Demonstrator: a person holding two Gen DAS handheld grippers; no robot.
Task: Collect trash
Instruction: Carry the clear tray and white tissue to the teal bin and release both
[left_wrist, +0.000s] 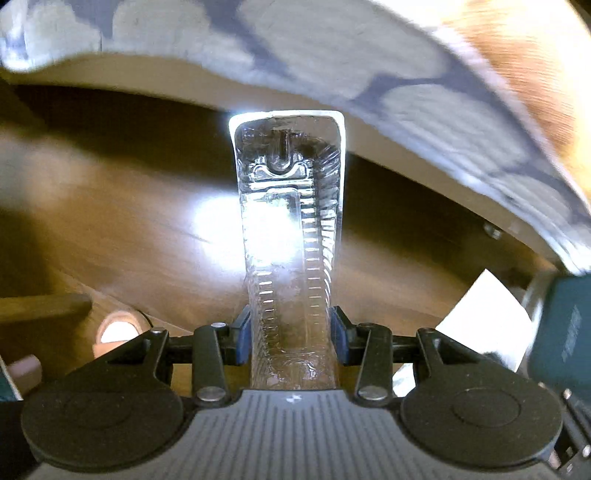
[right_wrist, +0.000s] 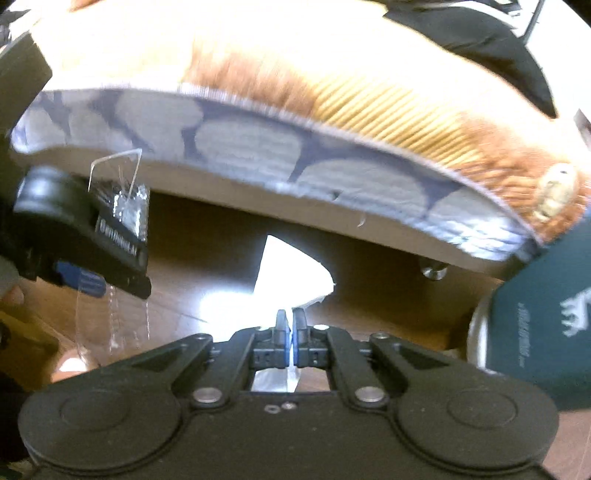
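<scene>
My left gripper (left_wrist: 291, 334) is clamped on a clear plastic blister pack (left_wrist: 290, 236), blue pads pressing both its long sides, the pack sticking straight out ahead over the brown wood floor (left_wrist: 110, 221). My right gripper (right_wrist: 291, 328) is pinched almost fully together on a white scrap of paper (right_wrist: 291, 271), which fans out past the fingertips above the same floor. Ahead in both views runs the edge of a bed with grey-and-navy patterned fabric (right_wrist: 251, 147) and an orange fuzzy blanket (right_wrist: 332, 85) on top; a dark green can (right_wrist: 546, 332) sits just right of the right gripper.
</scene>
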